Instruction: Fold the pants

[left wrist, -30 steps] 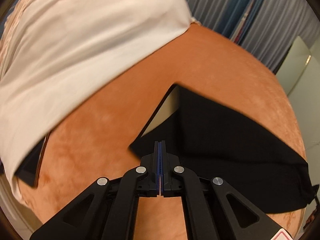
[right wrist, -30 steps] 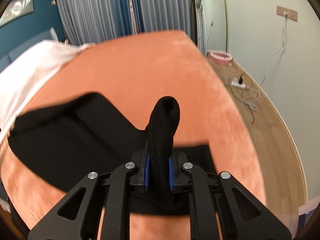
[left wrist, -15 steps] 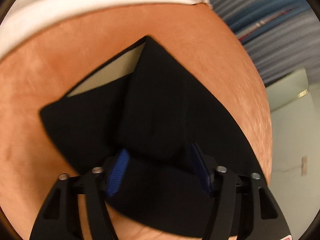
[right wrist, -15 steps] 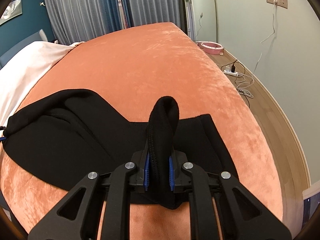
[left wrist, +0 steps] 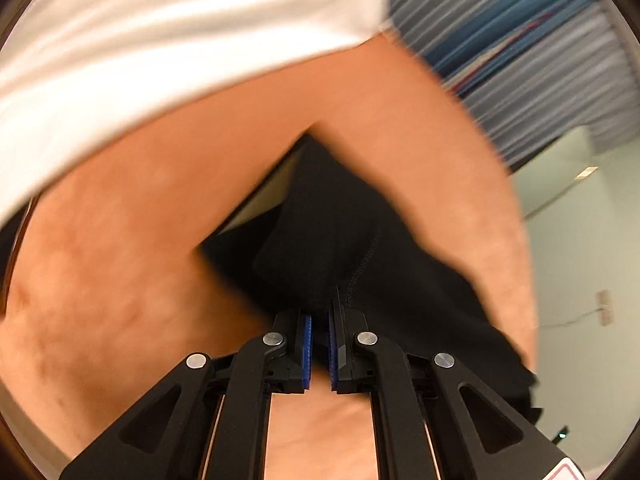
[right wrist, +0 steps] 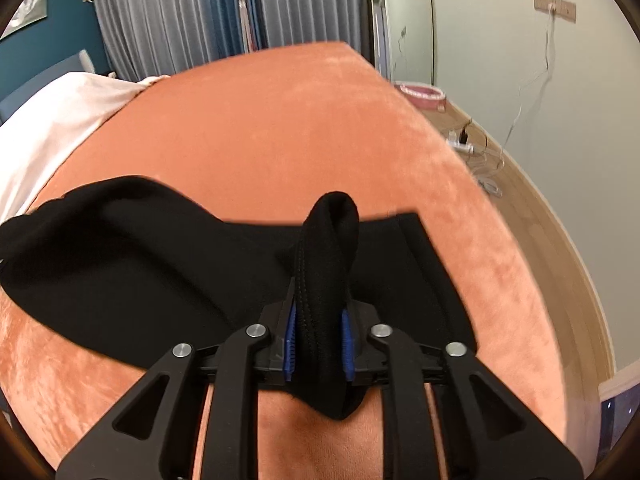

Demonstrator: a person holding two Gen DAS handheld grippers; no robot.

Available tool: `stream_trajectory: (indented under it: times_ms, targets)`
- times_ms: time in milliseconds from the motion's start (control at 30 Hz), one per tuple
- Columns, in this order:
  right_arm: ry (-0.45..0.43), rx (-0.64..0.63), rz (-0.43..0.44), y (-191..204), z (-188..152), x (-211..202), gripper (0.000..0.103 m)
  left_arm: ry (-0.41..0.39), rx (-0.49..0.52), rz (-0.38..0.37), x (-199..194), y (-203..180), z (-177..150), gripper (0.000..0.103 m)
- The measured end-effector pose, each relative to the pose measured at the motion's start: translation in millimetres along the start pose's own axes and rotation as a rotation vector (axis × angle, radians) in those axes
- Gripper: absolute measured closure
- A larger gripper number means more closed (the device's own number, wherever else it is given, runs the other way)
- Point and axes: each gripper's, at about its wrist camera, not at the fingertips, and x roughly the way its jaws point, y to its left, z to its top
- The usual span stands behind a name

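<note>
Black pants [right wrist: 132,252] lie spread on an orange velvet bed [right wrist: 272,128]. My right gripper [right wrist: 320,340] is shut on a thick bunched fold of the pants' edge, which stands up between its blue pads. In the left wrist view the pants [left wrist: 360,248] run from centre to lower right, with a pale lining showing at one corner. My left gripper [left wrist: 319,320] is shut on a fold of the black cloth at the pants' near edge. The view is blurred by motion.
A white blanket [left wrist: 168,40] covers the far part of the bed and also shows in the right wrist view [right wrist: 60,120]. Grey and blue curtains [right wrist: 192,20] hang behind. A pink bowl [right wrist: 422,94], a power strip and cables [right wrist: 472,148] lie on the wooden floor at right.
My left gripper was shut and empty, opened wide over the pants, and has now closed on a fold of them. My right gripper keeps its hold and has barely moved.
</note>
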Motion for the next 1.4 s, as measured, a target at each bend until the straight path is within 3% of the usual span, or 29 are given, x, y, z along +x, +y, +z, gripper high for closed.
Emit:
stream_trajectory:
  times_ms: [100, 133, 200, 267, 433, 567, 667, 700, 733, 767, 833, 900, 967, 1033, 1100, 1167, 1233, 1267, 1333, 1367, 1400]
  targets:
    - [-0.016, 0.034, -0.025, -9, -6, -10, 0.055, 0.081, -0.058, 0.086, 41, 23, -15, 0.094]
    - [-0.023, 0.041, -0.039, -13, -7, -18, 0.05, 0.053, -0.074, 0.068, 40, 25, -18, 0.094]
    - [-0.043, 0.05, -0.078, -24, -13, -38, 0.026, 0.008, -0.05, 0.078, 33, 16, -20, 0.094]
    - [-0.088, 0.067, -0.112, -39, -18, -64, 0.022, -0.02, 0.008, 0.134, 25, 1, -20, 0.091]
    - [-0.083, 0.224, 0.03, -63, -2, -79, 0.022, -0.06, 0.07, 0.246, 6, -26, -24, 0.091]
    - [0.02, 0.316, 0.141, -58, 25, -29, 0.022, -0.065, 0.03, 0.271, -5, -18, -29, 0.091]
    - [0.17, 0.236, 0.058, -35, 30, 23, 0.027, -0.065, 0.007, 0.231, -11, -14, -44, 0.091]
    - [0.202, 0.158, 0.015, -23, 32, 39, 0.047, -0.065, 0.013, 0.225, -12, -19, -51, 0.091]
    - [0.191, 0.094, -0.001, -14, 36, 42, 0.057, -0.062, 0.027, 0.222, -15, -24, -57, 0.091]
    - [0.163, 0.054, 0.011, -7, 43, 37, 0.092, -0.06, 0.039, 0.22, -17, -28, -62, 0.091]
    - [-0.022, 0.015, 0.043, 4, 64, -5, 0.092, -0.06, 0.056, 0.217, -20, -40, -69, 0.091]
    - [-0.282, -0.09, 0.073, 16, 70, -69, 0.092, -0.074, 0.06, 0.199, -26, -46, -76, 0.091]
    - [-0.415, -0.254, 0.014, 26, 54, -106, 0.09, -0.082, 0.062, 0.179, -30, -51, -85, 0.091]
    - [-0.385, -0.381, -0.112, 23, 25, -97, 0.083, -0.076, 0.068, 0.163, -30, -56, -94, 0.091]
    - [-0.265, -0.415, -0.233, 4, -9, -68, 0.053, -0.062, 0.071, 0.145, -26, -60, -101, 0.091]
    - [-0.123, -0.367, -0.353, -26, -44, -45, 0.053, -0.046, 0.072, 0.135, -18, -67, -106, 0.091]
    - [-0.108, -0.234, -0.321, -50, -60, -56, 0.052, -0.031, 0.078, 0.13, -13, -74, -111, 0.091]
    - [-0.132, -0.159, -0.274, -60, -65, -68, 0.052, -0.026, 0.083, 0.126, -13, -78, -115, 0.091]
    - [-0.18, 0.003, -0.162, -74, -66, -93, 0.041, -0.015, 0.108, 0.114, -11, -88, -123, 0.091]
    - [-0.176, 0.091, -0.076, -79, -60, -100, 0.035, -0.012, 0.12, 0.112, -11, -94, -127, 0.091]
    - [-0.164, 0.138, -0.03, -81, -48, -99, 0.035, -0.011, 0.133, 0.107, -12, -100, -132, 0.091]
